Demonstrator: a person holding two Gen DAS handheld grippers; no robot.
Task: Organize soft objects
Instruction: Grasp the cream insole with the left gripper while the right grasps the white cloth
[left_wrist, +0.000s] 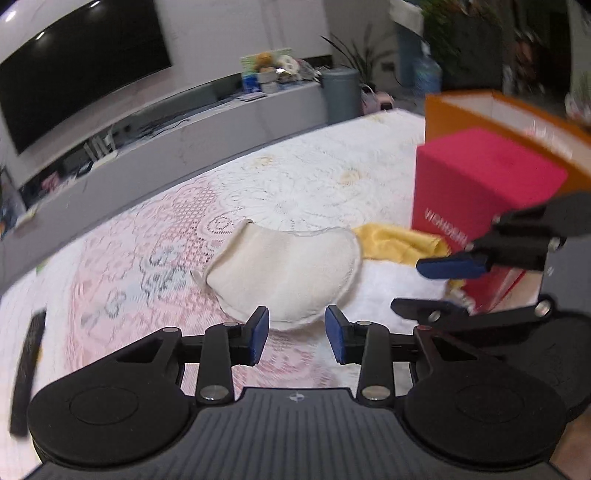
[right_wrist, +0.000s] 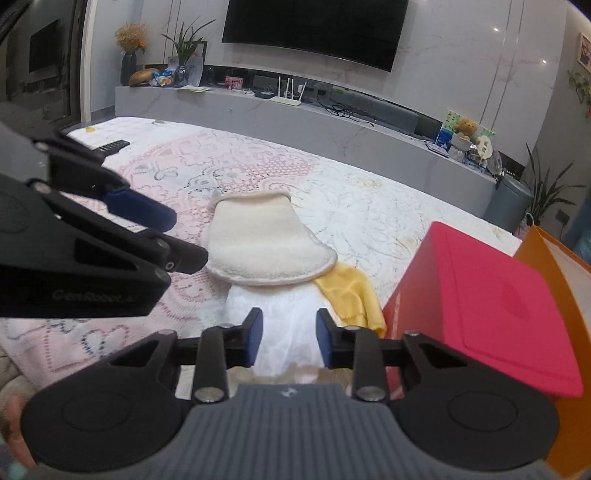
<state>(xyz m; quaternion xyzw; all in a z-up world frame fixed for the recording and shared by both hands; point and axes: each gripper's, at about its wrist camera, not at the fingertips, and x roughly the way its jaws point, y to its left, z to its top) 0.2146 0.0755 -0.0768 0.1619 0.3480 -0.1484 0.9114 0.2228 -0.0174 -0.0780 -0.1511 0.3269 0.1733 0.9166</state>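
1. The left gripper (left_wrist: 296, 338) has its 2 blue-padded fingers apart with nothing between them; it hovers just short of the near edge of the cream mitt (left_wrist: 284, 271).
2. The right gripper (right_wrist: 289, 339) also has its fingers spread and grips nothing; white fluffy cloth (right_wrist: 286, 328) lies directly under and between its fingertips.
3. In the right wrist view, the cream mitt (right_wrist: 266, 243) lies at 12 o'clock from the gripper, resting on the far end of the white fluffy cloth.
4. A yellow cloth (right_wrist: 351, 291) sits at 1 o'clock, tucked under the mitt's edge and touching the white cloth.
5. A red box (right_wrist: 484, 306) stands at 2 o'clock, just beside the yellow cloth, with an orange box (right_wrist: 565, 369) behind it.
6. Everything rests on a pink-and-white lace bedspread (right_wrist: 229, 166); a black remote (right_wrist: 110, 146) lies at 10 o'clock near its far edge.
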